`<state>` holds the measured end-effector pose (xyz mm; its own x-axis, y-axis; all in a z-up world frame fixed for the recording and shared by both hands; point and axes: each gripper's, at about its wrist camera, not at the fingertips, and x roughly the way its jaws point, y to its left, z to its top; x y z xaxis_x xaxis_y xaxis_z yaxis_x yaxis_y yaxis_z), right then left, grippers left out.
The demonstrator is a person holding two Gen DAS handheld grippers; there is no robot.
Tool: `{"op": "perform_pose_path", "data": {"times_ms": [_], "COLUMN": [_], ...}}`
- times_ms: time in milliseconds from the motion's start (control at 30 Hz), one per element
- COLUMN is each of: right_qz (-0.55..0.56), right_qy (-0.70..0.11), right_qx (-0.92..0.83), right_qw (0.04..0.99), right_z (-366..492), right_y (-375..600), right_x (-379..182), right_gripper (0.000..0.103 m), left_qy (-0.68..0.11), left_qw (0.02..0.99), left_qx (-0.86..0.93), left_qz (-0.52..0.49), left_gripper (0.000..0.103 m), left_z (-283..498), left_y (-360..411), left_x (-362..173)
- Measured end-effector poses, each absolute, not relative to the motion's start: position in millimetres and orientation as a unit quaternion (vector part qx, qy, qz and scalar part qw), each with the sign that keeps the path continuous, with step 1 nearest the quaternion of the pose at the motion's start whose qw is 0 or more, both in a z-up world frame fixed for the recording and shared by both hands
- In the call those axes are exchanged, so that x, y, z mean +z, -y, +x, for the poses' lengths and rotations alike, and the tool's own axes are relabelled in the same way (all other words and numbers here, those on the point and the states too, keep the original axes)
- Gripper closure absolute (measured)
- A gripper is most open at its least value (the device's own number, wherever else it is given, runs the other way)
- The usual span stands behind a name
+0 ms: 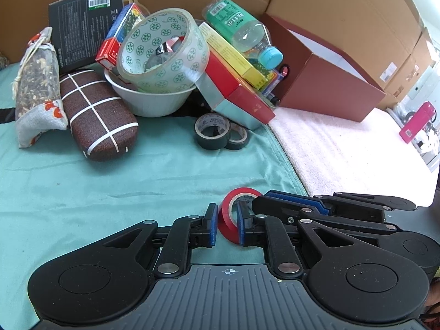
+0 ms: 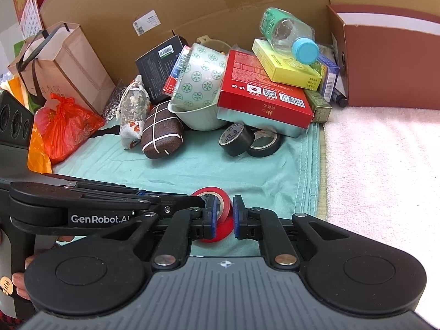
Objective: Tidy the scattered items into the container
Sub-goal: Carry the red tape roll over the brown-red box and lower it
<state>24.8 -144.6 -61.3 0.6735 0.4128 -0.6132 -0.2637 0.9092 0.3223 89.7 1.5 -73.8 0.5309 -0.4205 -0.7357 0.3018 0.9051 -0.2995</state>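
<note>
A wide strip of bare green cloth (image 1: 110,170) lay open between the two tools and the heap behind, giving free passage across. To the right, the pink towel (image 1: 343,148) was bare up to the brown box (image 1: 330,82), whose open top was unobstructed. The heap blocked the back: a glasses case (image 1: 96,115) and a pouch (image 1: 35,82) on the left, a white bowl (image 1: 154,99) carrying a big tape roll (image 1: 165,55), then stacked boxes (image 1: 236,93) with a bottle (image 1: 242,35) on top. Two black tape rolls (image 1: 220,132) stood in front of the stack. Cardboard walls (image 2: 192,5) closed the rear; bags (image 2: 66,121) crowded the far left.
</note>
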Motion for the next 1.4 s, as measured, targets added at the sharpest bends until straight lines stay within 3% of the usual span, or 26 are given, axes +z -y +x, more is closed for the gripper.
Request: {"op": "perform_pose_path", "data": {"times_ms": [367,800,1400], "right_qz": [0.094,0.094,0.117], "right_qy": [-0.318,-0.231,-0.19], "right_qx": [0.173,0.129,0.059], "right_qw": [0.928,0.96,0.973], "right_z": [6.7,8.0,92.0], "right_y": [159.8,214.9,328.6], "right_x": [-39.3,15.2,50.6], "right_gripper": [0.091,0.091,0.091], "left_qy": [-0.419,-0.353,-0.339], "left_qw": [0.881,0.901,0.89], "left_qx": [-0.212,-0.252,-0.303], "left_qz": [-0.054,-0.03,-0.033], "left_gripper": [0.083,0.086,0.087], "left_z": [81.5,105.8,224.8], "left_y": [21.9,87.0,209.7], "left_x": [-47.6,19.3,53.4]}}
